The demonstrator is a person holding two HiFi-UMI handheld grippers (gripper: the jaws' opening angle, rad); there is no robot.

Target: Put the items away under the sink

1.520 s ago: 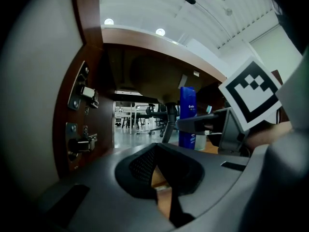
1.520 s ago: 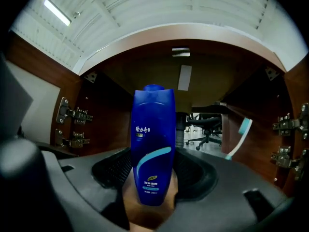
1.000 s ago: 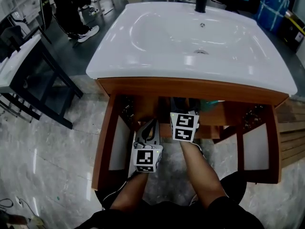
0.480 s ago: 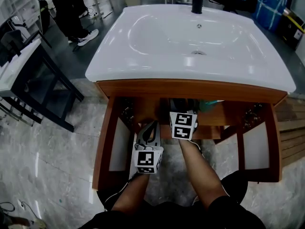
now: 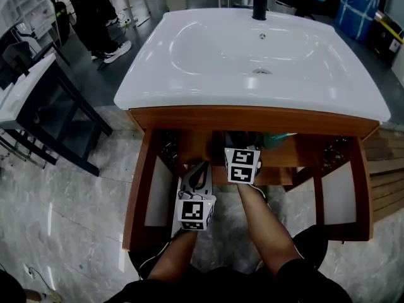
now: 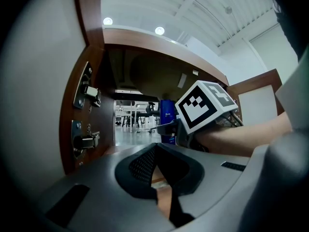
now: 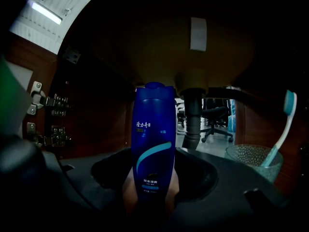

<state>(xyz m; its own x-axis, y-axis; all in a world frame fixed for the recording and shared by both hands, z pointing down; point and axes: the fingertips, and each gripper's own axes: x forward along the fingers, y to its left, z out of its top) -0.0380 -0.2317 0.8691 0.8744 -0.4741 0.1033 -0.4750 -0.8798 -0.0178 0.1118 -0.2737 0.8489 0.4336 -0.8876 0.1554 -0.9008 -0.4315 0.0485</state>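
A blue shampoo bottle stands upright between the jaws of my right gripper, which is shut on it inside the dark cabinet under the sink. Whether the bottle's base rests on the cabinet floor is hidden. In the head view the right gripper's marker cube sits at the cabinet opening, its jaws hidden beneath the wooden front rail. My left gripper hangs lower and to the left, just outside the opening; its jaws are shut with nothing in them. The left gripper view also shows the bottle past the right gripper's cube.
A glass cup holding a teal toothbrush stands at the cabinet's right, and the drain pipe drops behind the bottle. Both wooden doors stand open. The white basin tops the cabinet. A black table is at left.
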